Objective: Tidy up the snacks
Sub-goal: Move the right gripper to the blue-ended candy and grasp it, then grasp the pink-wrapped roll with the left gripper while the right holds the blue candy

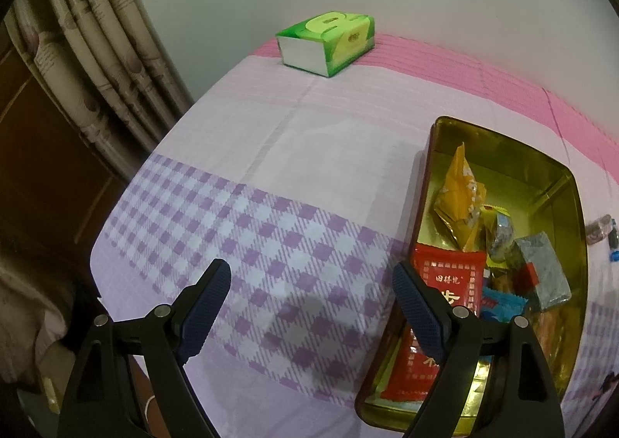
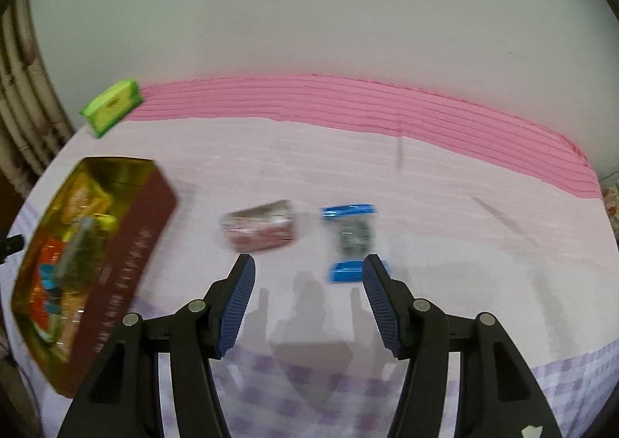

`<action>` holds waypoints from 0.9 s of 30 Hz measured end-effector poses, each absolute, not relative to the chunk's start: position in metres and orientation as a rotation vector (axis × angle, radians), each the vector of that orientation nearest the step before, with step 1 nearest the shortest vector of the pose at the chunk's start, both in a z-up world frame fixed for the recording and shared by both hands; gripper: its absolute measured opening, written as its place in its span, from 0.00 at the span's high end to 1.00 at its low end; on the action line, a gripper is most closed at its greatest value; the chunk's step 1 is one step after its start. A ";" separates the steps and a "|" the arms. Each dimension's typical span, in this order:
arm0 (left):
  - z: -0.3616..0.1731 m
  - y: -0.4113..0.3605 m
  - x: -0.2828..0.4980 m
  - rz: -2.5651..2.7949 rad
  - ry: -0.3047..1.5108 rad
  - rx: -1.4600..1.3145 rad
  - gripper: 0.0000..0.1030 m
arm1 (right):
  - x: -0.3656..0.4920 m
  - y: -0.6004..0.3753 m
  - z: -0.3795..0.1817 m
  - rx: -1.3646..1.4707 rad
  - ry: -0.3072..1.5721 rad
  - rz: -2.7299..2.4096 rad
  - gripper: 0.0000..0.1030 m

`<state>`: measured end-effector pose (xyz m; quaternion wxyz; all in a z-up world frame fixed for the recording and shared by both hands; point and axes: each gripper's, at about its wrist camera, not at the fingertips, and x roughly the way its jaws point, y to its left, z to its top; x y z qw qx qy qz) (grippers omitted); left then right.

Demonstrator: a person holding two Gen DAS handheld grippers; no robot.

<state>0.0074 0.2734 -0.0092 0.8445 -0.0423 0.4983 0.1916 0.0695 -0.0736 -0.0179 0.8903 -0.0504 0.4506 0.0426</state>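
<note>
A gold-lined tin box (image 1: pixel 557 182) with dark red sides stands on the cloth-covered table and holds several wrapped snacks, among them a red packet (image 1: pixel 448 279) and an orange one (image 1: pixel 460 190). It also shows at the left in the right wrist view (image 2: pixel 131 244). My left gripper (image 1: pixel 311 285) is open and empty over the checked cloth, its right finger over the tin's left rim. My right gripper (image 2: pixel 308 271) is open and empty above the cloth. Just beyond it lie a reddish clear-wrapped snack (image 2: pixel 261 231) and a blue-ended snack packet (image 2: pixel 351 240), both blurred.
A green tissue box (image 1: pixel 327 41) sits at the far left of the table by the wall; it also shows in the right wrist view (image 2: pixel 112 107). Curtains (image 1: pixel 77 51) hang left of the table. The table's left edge drops off near my left gripper.
</note>
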 end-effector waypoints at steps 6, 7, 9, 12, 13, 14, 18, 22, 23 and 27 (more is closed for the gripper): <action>-0.009 0.269 0.009 0.404 1.022 -0.073 0.17 | 0.088 -0.087 -0.030 -0.122 0.933 0.069 0.47; -0.008 0.268 0.009 0.402 1.014 -0.071 0.17 | 0.091 -0.089 -0.033 -0.127 0.933 0.064 0.47; -0.007 0.265 0.009 0.397 0.994 -0.064 0.17 | 0.095 -0.093 -0.038 -0.130 0.937 0.067 0.47; -0.004 0.261 0.008 0.388 0.969 -0.054 0.17 | 0.103 -0.096 -0.046 -0.126 0.942 0.067 0.48; -0.003 0.259 0.008 0.383 0.961 -0.051 0.17 | 0.104 -0.098 -0.048 -0.124 0.944 0.070 0.50; -0.002 0.257 0.008 0.377 0.957 -0.051 0.17 | 0.106 -0.098 -0.049 -0.124 0.947 0.072 0.52; 0.000 0.243 0.008 0.334 0.946 -0.049 0.17 | 0.110 -0.100 -0.054 -0.114 0.951 0.083 0.56; 0.009 0.218 0.009 0.268 0.927 0.000 0.17 | 0.113 -0.100 -0.056 -0.110 0.939 0.091 0.65; 0.011 0.212 0.009 0.252 0.919 0.016 0.17 | 0.113 -0.101 -0.056 -0.112 0.936 0.091 0.71; 0.020 0.188 0.017 0.192 0.908 0.048 0.17 | 0.110 -0.107 -0.056 -0.095 0.929 0.095 0.76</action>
